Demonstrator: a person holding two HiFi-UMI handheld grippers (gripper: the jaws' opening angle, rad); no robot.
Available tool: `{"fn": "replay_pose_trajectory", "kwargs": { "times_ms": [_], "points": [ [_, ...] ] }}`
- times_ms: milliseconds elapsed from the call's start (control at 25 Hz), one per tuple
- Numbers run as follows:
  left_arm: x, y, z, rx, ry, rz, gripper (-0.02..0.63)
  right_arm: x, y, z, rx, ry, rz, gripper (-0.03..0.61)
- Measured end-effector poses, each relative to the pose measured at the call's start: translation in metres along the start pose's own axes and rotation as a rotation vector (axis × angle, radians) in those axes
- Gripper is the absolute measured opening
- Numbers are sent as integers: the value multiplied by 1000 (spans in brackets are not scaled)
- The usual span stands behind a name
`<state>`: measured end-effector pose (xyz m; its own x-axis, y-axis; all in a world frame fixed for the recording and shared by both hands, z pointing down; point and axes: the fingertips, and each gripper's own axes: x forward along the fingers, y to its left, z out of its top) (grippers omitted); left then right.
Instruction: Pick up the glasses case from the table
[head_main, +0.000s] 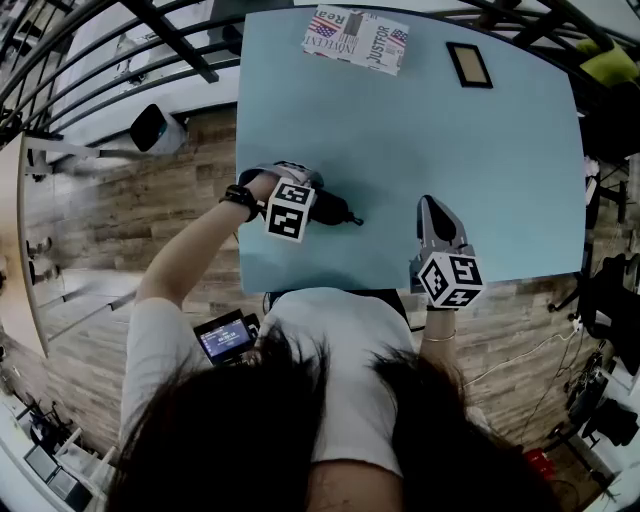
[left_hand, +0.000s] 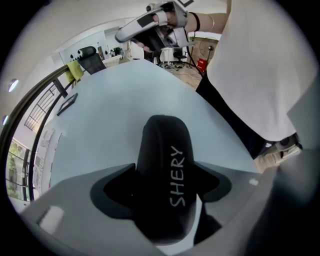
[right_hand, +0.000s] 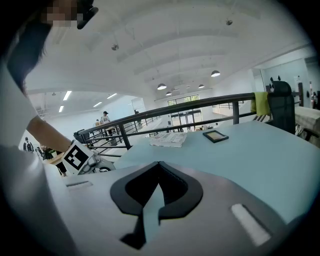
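Note:
The black glasses case (left_hand: 167, 170), printed with white letters, lies on the pale blue table (head_main: 480, 180) near its front left corner. My left gripper (left_hand: 165, 187) points steeply down over it, and its dark pads (left_hand: 117, 192) press on both long sides of the case. In the head view the case (head_main: 340, 213) pokes out to the right of the left gripper (head_main: 325, 210). My right gripper (head_main: 430, 205) rests at the table's front edge, right of centre, shut with nothing in it; its jaw tips meet (right_hand: 159, 165).
A printed book (head_main: 356, 40) and a small dark picture frame (head_main: 468, 65) lie at the table's far edge. A dark railing (right_hand: 150, 120) runs beyond the table. A chair with a yellow-green cloth (left_hand: 82, 62) stands at the far right corner.

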<state>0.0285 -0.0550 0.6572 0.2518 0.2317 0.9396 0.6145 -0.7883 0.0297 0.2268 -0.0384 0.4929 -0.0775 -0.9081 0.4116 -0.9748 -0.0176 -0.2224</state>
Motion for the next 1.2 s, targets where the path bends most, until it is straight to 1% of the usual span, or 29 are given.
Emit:
{"fn": "replay_pose_trajectory", "kwargs": {
  "times_ms": [280, 520, 680, 960, 1200],
  "points": [
    [-18, 12, 1, -105, -23, 101, 396, 4, -1, 4, -1, -8, 38, 2],
    [-42, 23, -3, -187, -37, 213, 396, 12, 5, 13, -19, -17, 84, 2],
    [-68, 37, -6, -258, -57, 319, 396, 18, 11, 21, -41, -20, 123, 2],
    [-116, 56, -10, -381, -118, 505, 396, 31, 25, 40, -90, -32, 188, 2],
    [-157, 60, -15, -485, -183, 645, 396, 41, 37, 54, -114, -49, 232, 2]
  ]
}}
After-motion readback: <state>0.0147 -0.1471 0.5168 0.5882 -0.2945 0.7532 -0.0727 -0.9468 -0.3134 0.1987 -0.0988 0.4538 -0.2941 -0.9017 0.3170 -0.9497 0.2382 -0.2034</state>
